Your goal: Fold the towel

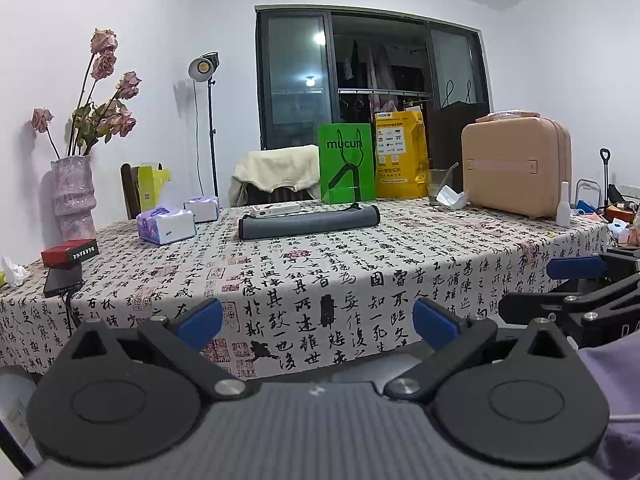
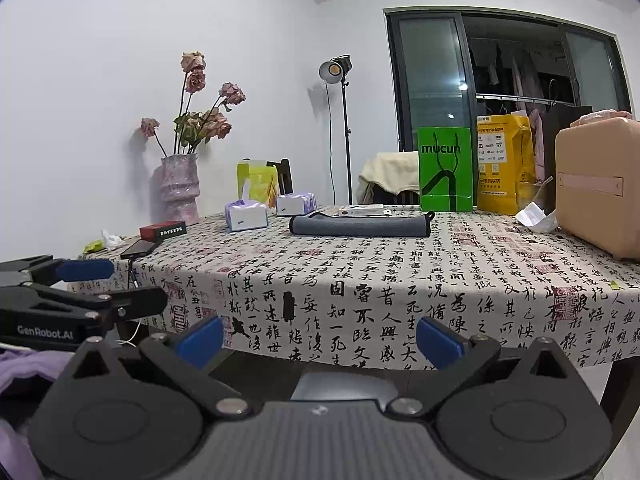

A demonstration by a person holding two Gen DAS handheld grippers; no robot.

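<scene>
At the near table edge, both my tongs sit low and back from the work. Left gripper (image 1: 318,320): blue pads spread wide, nothing between them, only tablecloth (image 1: 360,264) showing through the gap. Right gripper (image 2: 320,338): same, pads well apart, holding nothing. Each shows at the side of the other's view, so they're side by side, neither over the table proper.

Towel (image 1: 309,222) is the grey one, far across the table from me, lying as a long narrow band parallel to the far edge, dark trim and a small hang loop at its right end. Well apart from both grippers, untouched by either. From the right wrist view the towel (image 2: 360,226) looks thick along its front edge, so it may be already folded or rolled lengthwise once or more, but at this low angle I can't tell the layer count.

Around it: small white box just behind it, green bag (image 1: 346,162) behind that, two tissue packs (image 1: 166,226) off to its left, beige case (image 1: 516,166) to its right.

Progress, my judgement: either nothing started, or the long folds are done and only the crosswise fold remains. Either way no grasp is in hand; a reach across the table comes first.
</scene>
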